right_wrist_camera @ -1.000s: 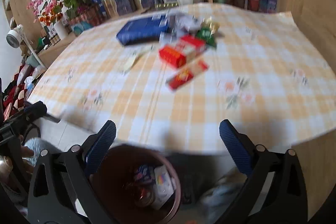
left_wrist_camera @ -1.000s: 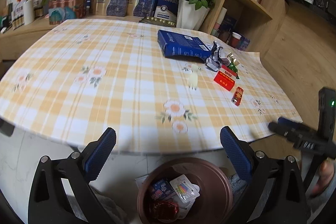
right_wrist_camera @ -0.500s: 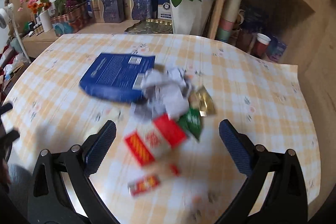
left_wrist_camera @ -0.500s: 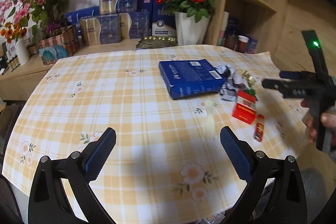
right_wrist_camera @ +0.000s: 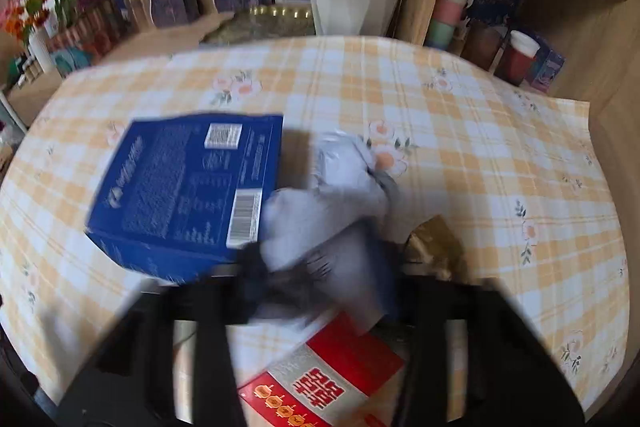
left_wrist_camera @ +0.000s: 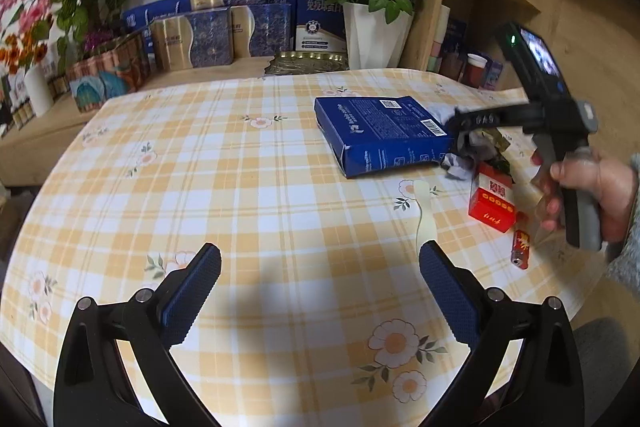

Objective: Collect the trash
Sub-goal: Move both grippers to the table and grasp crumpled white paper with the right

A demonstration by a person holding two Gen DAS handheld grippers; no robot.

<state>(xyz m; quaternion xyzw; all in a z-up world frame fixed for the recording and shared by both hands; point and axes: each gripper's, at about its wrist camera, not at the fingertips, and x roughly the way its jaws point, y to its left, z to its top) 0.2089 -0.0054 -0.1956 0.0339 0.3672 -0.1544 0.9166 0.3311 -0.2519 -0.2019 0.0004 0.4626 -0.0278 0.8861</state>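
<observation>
The left gripper (left_wrist_camera: 320,277) fills the bottom of its own view, its blue-padded fingers (left_wrist_camera: 192,293) spread wide with nothing between them. At the right edge of that view a hand (left_wrist_camera: 592,187) grips the handle of the right gripper (left_wrist_camera: 460,131), which points left, jaws closing.

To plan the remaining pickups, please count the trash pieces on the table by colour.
Blue: 1, flat blue cardboard box
Red: 2, red cigarette pack, small red lighter
Grey-white: 1, crumpled grey-white wrapper
Gold: 1, crinkled gold foil
Green: 1, green wrapper
Cream: 1, cream plastic spoon
Total: 7
</observation>
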